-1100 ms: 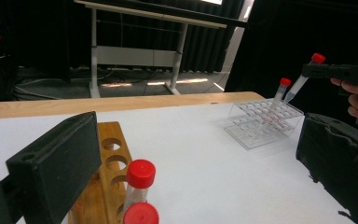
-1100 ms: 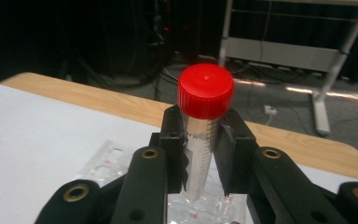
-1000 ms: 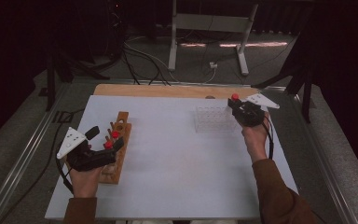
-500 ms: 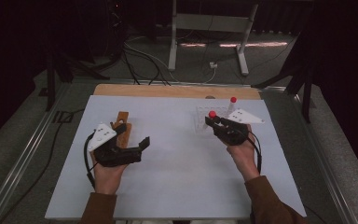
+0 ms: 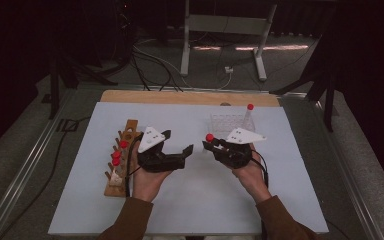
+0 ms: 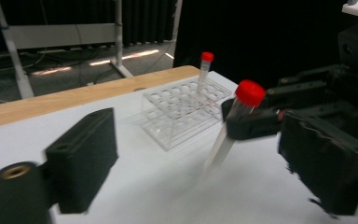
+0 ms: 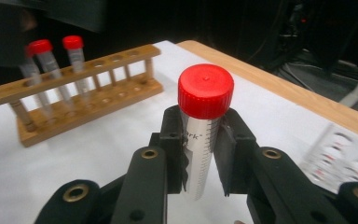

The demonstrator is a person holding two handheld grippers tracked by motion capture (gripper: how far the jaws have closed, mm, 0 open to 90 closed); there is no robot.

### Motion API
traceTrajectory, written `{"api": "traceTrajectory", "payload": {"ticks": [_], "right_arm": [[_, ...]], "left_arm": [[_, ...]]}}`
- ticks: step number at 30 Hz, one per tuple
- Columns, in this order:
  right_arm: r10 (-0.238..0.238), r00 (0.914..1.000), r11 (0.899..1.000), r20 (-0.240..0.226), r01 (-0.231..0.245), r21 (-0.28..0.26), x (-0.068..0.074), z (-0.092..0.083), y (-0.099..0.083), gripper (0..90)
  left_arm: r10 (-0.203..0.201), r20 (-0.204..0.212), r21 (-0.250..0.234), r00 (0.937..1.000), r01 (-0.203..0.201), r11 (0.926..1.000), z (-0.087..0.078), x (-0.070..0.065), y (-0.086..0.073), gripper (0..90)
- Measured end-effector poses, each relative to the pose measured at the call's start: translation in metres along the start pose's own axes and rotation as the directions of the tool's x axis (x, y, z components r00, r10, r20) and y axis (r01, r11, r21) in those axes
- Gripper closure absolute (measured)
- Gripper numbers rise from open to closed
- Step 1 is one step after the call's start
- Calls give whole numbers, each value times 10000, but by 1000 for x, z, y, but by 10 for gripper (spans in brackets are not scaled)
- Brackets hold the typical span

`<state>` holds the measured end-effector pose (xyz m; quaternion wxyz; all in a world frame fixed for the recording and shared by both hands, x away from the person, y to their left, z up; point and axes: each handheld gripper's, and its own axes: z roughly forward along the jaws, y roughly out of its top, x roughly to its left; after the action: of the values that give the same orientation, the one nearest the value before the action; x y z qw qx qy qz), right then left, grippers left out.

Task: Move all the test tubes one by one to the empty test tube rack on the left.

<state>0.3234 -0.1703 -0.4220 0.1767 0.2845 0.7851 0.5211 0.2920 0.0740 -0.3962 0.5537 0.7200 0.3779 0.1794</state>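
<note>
Right gripper (image 7: pixel 200 154) clamping red-capped clear plastic tube (image 7: pixel 204 126), graduations legible up close, left gripper (image 5: pixel 177 145) jaws apart, empty, just been closing, above white tabletop (image 5: pixel 195 200)

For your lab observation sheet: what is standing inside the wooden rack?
The wooden rack holds red-capped tubes near one end; its other holes look empty. The high view shows three red caps, but the left hand and its tongs cover part of the rack's side.

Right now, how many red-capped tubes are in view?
5. Three stand in the wooden rack. One stands in the clear rack. One is clamped in the right tongs. Others may be hidden.
</note>
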Motion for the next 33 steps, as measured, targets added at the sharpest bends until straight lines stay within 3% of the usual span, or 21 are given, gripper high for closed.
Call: {"api": "traceTrajectory", "payload": {"ticks": [2, 6, 12, 16, 20, 27, 33], "right_arm": [[-61, 9999, 10000, -114, 62, 65, 4, 2, 1, 745], [-175, 9994, 9996, -309, 182, 202, 11, 8, 1, 745], [-182, 9983, 9995, -549, 197, 262, 16, 13, 1, 745], [-268, 9976, 9988, -633, 293, 385, 19, 17, 0, 744], [-208, 9968, 9990, -777, 238, 372, 19, 17, -1, 733], [-119, 9978, 9986, -659, 152, 501, 11, 9, -5, 436], [49, 9990, 9980, 437, -77, 621, -5, -6, -11, 198]], "left_arm": [[52, 204, 45, 9998, -53, 10000, 7, -4, 1, 202], [79, 639, 158, 9979, -89, 9998, 19, -10, 1, 375], [327, 729, 543, 9968, -368, 9978, 31, -13, -2, 601], [398, 635, 694, 9972, -442, 9966, 31, -14, -2, 693], [324, 584, 747, 9978, -367, 9965, 30, -13, -2, 704], [40, 311, 557, 9995, -58, 9984, 19, -3, 4, 707], [-31, 67, 354, 10000, 28, 9994, 1, 11, 10, 707]]}}
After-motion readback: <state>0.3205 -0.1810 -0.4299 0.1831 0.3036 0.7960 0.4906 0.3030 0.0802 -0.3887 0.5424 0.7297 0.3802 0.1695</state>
